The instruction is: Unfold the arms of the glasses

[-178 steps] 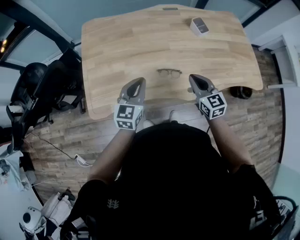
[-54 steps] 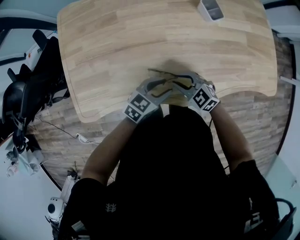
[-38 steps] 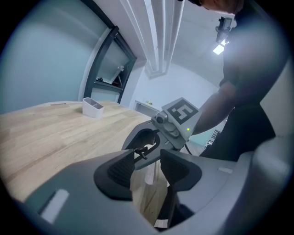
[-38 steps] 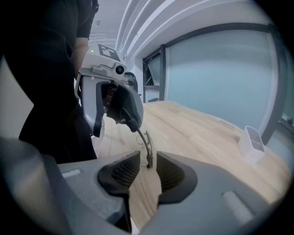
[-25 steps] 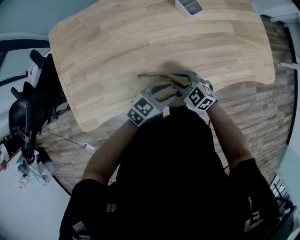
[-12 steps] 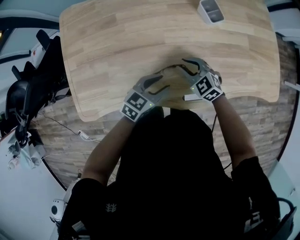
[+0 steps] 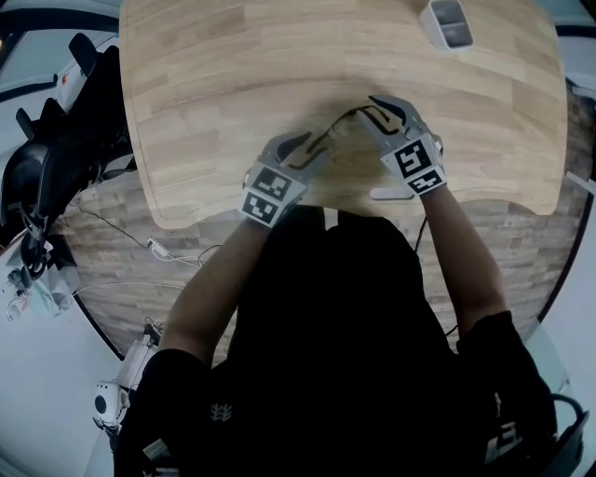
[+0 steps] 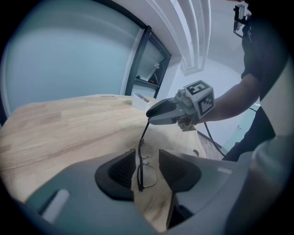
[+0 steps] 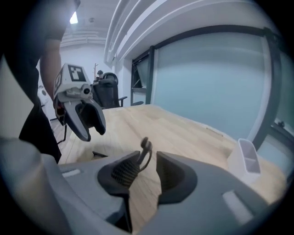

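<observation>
Pale wooden table (image 7: 233, 84) fills the top of the head view, its near edge curving in. Below it runs brown plank floor (image 7: 121, 233), with a thin cable (image 7: 160, 250) trailing across. Black office chairs (image 7: 56, 149) crowd the left side. A small white tray (image 7: 449, 23) sits at the table's far edge. Frosted glass walls (image 9: 216, 78) stand beyond in dark frames (image 9: 152, 78), and a ceiling light (image 9: 73, 18) glows overhead.

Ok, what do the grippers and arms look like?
The left gripper and right gripper are grey with dark ribbed pads and a white cube of black square markers each. A dark cable trails from the right one. Short black sleeves. The left jaws have just been closing, glasses between them.
</observation>
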A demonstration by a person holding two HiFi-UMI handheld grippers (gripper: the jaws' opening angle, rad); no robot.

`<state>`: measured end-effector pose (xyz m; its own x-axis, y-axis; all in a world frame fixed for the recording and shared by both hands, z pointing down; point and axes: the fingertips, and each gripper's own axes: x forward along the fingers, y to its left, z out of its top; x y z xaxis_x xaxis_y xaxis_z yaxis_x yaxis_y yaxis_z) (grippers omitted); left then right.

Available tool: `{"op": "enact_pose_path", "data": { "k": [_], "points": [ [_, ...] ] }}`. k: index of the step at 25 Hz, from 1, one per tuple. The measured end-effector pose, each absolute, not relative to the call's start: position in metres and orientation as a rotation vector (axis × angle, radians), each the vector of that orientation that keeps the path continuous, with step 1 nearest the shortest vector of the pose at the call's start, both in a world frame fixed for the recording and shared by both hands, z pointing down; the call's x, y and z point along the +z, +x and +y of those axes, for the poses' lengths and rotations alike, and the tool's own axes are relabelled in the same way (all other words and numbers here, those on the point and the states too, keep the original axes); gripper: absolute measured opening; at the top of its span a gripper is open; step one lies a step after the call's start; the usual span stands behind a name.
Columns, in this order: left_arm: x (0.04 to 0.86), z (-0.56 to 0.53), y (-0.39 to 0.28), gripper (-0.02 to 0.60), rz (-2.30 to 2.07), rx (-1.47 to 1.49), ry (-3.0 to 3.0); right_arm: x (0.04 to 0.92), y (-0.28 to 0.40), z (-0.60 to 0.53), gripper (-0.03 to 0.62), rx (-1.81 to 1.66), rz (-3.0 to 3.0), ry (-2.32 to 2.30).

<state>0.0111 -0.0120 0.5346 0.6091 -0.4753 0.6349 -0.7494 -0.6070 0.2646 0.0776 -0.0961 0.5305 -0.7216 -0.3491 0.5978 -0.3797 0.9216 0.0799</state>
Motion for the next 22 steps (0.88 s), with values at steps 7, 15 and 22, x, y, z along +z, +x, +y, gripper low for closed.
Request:
{"op": "enact_pose_path", "data": {
  "k": [7,15,22],
  "points": [
    [0.566,-0.015,0.010,0.141,-0.955,0.789,2.289,0.518,0.101,-0.088,0.101,0.208,-2.472,0.658],
    [0.593,-0.013,0.019,0.141,-0.903,0.913,2.272,0.533,0.116,-0.080,0.101,0.328,-2.437,0.762],
    [0.606,-0.011,0.024,0.108,-0.842,0.950,2.274,0.548,0.105,-0.052,0.101,0.412,-2.425,0.723]
  ]
}}
